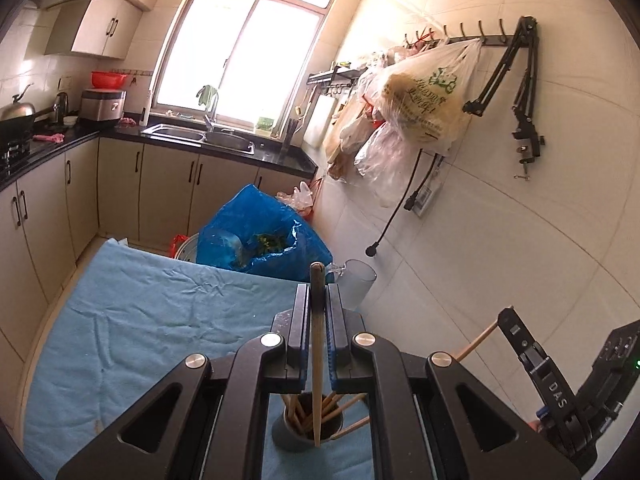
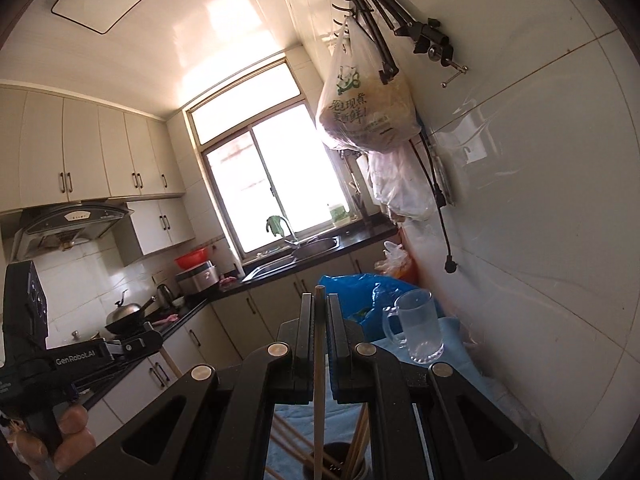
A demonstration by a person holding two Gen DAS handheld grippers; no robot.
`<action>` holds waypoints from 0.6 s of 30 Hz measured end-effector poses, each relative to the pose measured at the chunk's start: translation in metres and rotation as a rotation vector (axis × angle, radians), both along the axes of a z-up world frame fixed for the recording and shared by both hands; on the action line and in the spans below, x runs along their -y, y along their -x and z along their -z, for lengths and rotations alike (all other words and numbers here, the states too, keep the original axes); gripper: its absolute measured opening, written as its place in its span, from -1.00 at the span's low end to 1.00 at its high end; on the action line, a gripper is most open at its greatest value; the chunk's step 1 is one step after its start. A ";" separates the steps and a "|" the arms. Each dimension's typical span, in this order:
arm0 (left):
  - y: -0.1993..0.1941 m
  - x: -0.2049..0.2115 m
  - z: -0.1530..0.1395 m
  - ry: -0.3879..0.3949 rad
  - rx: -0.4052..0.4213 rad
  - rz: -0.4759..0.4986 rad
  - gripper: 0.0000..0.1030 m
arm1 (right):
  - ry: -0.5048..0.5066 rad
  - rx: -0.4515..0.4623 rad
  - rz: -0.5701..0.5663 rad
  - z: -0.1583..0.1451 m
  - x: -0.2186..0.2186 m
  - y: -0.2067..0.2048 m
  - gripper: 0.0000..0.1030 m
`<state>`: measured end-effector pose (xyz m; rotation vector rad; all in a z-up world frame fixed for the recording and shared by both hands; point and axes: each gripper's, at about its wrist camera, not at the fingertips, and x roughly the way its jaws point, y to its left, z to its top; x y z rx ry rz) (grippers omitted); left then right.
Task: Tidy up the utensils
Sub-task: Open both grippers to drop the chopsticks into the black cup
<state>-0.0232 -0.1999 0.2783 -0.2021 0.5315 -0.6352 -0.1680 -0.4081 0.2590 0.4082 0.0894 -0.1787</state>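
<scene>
Kitchen: each claw, left [image 1: 318, 300] and right [image 2: 319, 308], grips a chopstick; "GenRobot.AI" printed.

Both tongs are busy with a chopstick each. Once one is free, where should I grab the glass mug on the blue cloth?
Take the glass mug by its handle, coming from the left side where it sticks out. It stands upright beside the wall, so the right side looks tight.

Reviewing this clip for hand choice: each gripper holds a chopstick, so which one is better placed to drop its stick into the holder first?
Left, probably. The left gripper holds its chopstick upright, tip already at the dark holder's mouth. The right gripper's chopstick runs out of frame near the holder rim.
</scene>
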 end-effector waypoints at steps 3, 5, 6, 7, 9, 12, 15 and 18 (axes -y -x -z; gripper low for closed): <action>-0.009 0.008 0.016 -0.012 -0.015 -0.012 -0.87 | -0.002 -0.018 0.000 0.008 0.005 -0.006 -0.89; -0.013 0.011 0.025 -0.014 -0.017 -0.015 -0.87 | -0.005 -0.030 0.000 0.015 0.007 -0.009 -0.89; -0.014 0.011 0.030 -0.016 -0.017 -0.021 -0.87 | -0.003 -0.038 -0.001 0.020 0.007 -0.010 -0.89; -0.015 0.013 0.034 -0.020 -0.017 -0.028 -0.87 | -0.001 -0.041 0.001 0.023 0.007 -0.010 -0.89; -0.020 0.017 0.045 -0.038 -0.032 -0.032 -0.87 | 0.000 -0.056 0.002 0.030 0.008 -0.012 -0.89; -0.023 0.021 0.054 -0.048 -0.050 -0.024 -0.87 | -0.001 -0.080 -0.001 0.040 0.005 -0.016 -0.89; -0.023 0.026 0.060 -0.071 -0.057 -0.012 -0.87 | -0.002 -0.101 -0.013 0.046 0.003 -0.018 -0.88; -0.021 0.027 0.062 -0.085 -0.062 -0.003 -0.86 | 0.003 -0.115 -0.015 0.048 0.000 -0.016 -0.86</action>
